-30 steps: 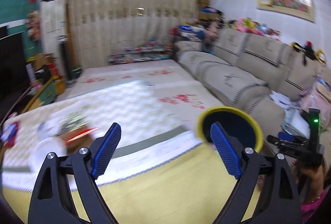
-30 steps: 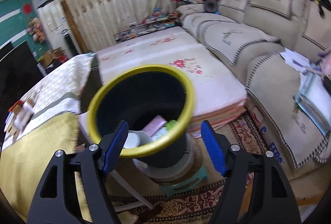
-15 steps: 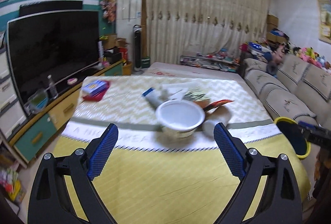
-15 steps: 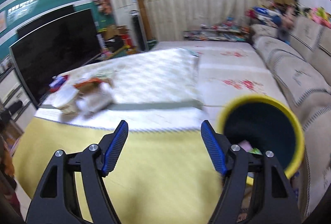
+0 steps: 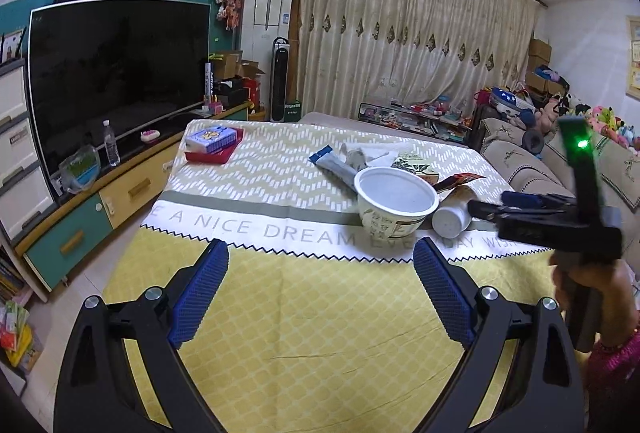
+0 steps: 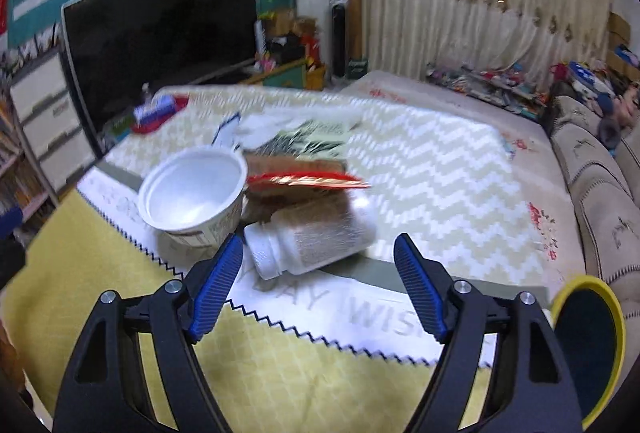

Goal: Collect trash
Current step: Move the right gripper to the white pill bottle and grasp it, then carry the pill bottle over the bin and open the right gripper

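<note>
A pile of trash lies on the cloth-covered table (image 5: 304,313): an empty white paper bowl (image 5: 394,201) (image 6: 196,199), a white bottle (image 5: 452,215) (image 6: 312,239) on its side, a red wrapper (image 6: 308,180), a blue-grey packet (image 5: 334,165) and crumpled paper. My left gripper (image 5: 320,293) is open and empty, short of the bowl. My right gripper (image 6: 320,281) is open and empty, close in front of the bottle; its body (image 5: 560,225) shows in the left wrist view. The yellow-rimmed dark bin (image 6: 586,345) stands off the table's right edge.
A red tray with a blue box (image 5: 214,145) sits at the table's far left. A large TV (image 5: 116,73) on a low cabinet stands left. A beige sofa (image 6: 600,201) runs along the right, a low mattress behind the table.
Both grippers have swung left, from the bin and sofa side to face the table's trash pile. The right gripper has come close to the bottle. Both stayed open.
</note>
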Demonstrator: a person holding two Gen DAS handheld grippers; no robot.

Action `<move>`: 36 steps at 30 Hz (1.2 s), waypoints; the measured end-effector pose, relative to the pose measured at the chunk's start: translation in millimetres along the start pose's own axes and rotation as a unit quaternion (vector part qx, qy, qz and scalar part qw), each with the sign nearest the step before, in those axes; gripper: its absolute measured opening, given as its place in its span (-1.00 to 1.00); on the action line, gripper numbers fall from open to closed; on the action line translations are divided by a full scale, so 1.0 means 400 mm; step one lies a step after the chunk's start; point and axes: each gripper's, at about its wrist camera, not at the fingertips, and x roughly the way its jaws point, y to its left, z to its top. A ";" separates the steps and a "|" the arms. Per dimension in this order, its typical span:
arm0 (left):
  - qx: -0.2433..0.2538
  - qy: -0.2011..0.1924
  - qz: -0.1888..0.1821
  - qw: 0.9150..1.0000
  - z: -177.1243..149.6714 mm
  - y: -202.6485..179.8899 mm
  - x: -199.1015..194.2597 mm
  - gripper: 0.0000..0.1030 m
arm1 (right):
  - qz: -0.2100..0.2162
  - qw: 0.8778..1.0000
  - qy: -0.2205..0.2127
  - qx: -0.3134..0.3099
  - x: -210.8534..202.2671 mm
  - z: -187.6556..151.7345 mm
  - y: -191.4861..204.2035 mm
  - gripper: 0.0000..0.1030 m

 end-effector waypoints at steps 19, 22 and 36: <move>-0.009 0.022 -0.022 0.999 -0.011 -0.007 0.049 0.79 | 0.038 0.999 0.036 -0.017 0.109 0.016 -0.026 0.82; -0.008 0.024 -0.025 0.999 -0.011 -0.014 0.050 0.79 | 0.045 0.998 0.034 0.003 0.105 0.014 -0.037 0.66; 0.001 0.024 -0.028 0.999 -0.012 -0.032 0.048 0.79 | 0.031 0.998 0.046 0.041 -0.005 -0.072 -0.068 0.65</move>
